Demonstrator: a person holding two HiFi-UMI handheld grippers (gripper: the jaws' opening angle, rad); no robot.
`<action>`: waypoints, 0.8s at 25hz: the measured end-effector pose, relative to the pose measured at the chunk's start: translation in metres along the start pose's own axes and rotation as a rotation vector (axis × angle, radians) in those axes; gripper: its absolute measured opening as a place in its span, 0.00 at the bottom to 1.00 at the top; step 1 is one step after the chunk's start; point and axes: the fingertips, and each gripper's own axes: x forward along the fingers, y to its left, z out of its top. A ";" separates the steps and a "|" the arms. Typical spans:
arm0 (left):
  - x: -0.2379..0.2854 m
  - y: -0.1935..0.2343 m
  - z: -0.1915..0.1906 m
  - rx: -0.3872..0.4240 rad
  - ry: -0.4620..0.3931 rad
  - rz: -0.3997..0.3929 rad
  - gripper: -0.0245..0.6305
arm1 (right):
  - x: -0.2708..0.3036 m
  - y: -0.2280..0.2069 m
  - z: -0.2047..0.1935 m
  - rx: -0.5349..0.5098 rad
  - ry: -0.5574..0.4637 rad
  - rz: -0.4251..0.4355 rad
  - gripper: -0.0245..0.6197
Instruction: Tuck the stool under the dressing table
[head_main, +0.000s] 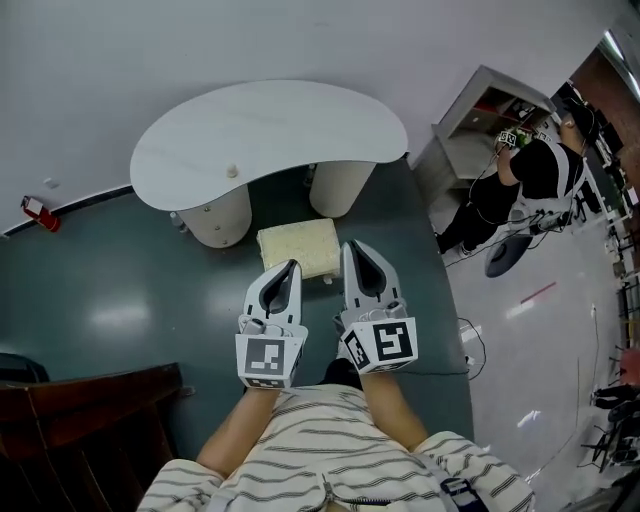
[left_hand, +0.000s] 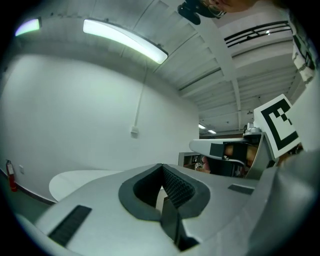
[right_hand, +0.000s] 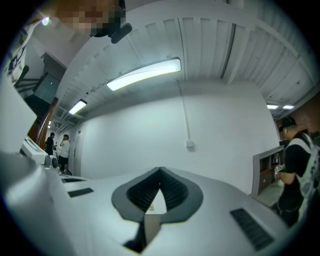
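Note:
The white kidney-shaped dressing table (head_main: 270, 140) stands against the wall on two round pale legs (head_main: 220, 215). The cream cushioned stool (head_main: 300, 245) sits on the floor just in front of it, between the legs. Both grippers are held side by side, pointing toward the table. The left gripper (head_main: 293, 265) is shut and empty, its tip over the stool's near edge. The right gripper (head_main: 350, 246) is also shut and empty, at the stool's right near corner. Whether either touches the stool cannot be told. The left gripper view shows shut jaws (left_hand: 162, 167) and the tabletop (left_hand: 80, 177) beyond.
A dark wooden piece of furniture (head_main: 90, 400) stands at the lower left. A grey open cabinet (head_main: 470, 130) is right of the table, with a person (head_main: 520, 190) beside it. A red extinguisher (head_main: 38, 212) lies by the wall at left. Cables (head_main: 470, 345) trail on the pale floor.

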 end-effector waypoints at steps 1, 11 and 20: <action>0.008 -0.004 -0.004 -0.002 0.000 0.012 0.05 | 0.003 -0.010 -0.003 -0.001 0.001 0.018 0.05; 0.084 -0.041 -0.013 0.014 0.003 0.181 0.05 | 0.029 -0.100 -0.021 0.049 0.034 0.206 0.05; 0.131 -0.041 -0.056 -0.101 0.071 0.199 0.05 | 0.052 -0.139 -0.082 0.115 0.128 0.291 0.05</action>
